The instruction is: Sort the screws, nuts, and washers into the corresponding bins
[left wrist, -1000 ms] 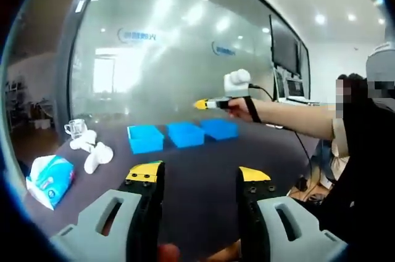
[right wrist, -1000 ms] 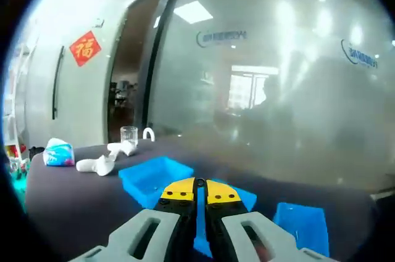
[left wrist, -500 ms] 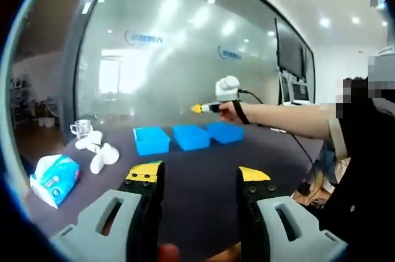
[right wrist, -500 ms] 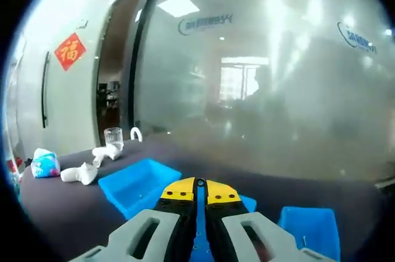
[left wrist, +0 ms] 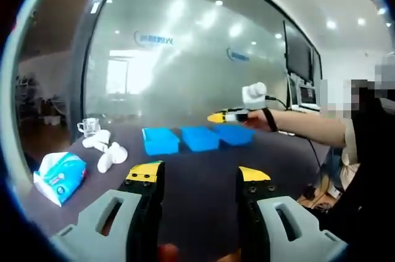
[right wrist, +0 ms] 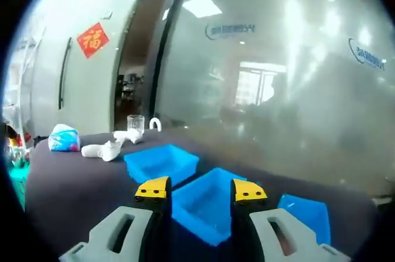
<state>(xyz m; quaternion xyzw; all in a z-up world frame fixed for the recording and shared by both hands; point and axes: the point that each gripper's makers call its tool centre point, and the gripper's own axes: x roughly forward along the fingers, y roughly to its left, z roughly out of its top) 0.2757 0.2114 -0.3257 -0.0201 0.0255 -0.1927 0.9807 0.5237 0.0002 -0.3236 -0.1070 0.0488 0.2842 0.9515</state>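
The left gripper [left wrist: 199,179] hangs above the near part of the dark counter [left wrist: 203,169], its 2 yellow-tipped jaws spread wide with nothing between them. Taking the row of 3 blue bins as the landmark: in the left gripper view the left bin [left wrist: 160,140], the middle bin [left wrist: 200,138] and the right bin [left wrist: 234,134] stand side by side across the far half of the counter, just beside one another. No screws, nuts or washers can be made out in the bins or on the counter; anything that small is too blurred to tell.

The right gripper [left wrist: 229,116] floats just above the right bin, held by the person's hand [left wrist: 255,118] on an outstretched arm. In the right gripper view its jaws stand parted and hold nothing, the gripper [right wrist: 200,188] hovering over the middle bin [right wrist: 210,209].

Left of the bins lie crumpled white tissues [left wrist: 108,154], with a clear glass cup [left wrist: 89,127] beyond them and a tissue pack [left wrist: 60,176] nearer the counter's edge. A frosted glass wall [left wrist: 185,71] rises behind the bins.
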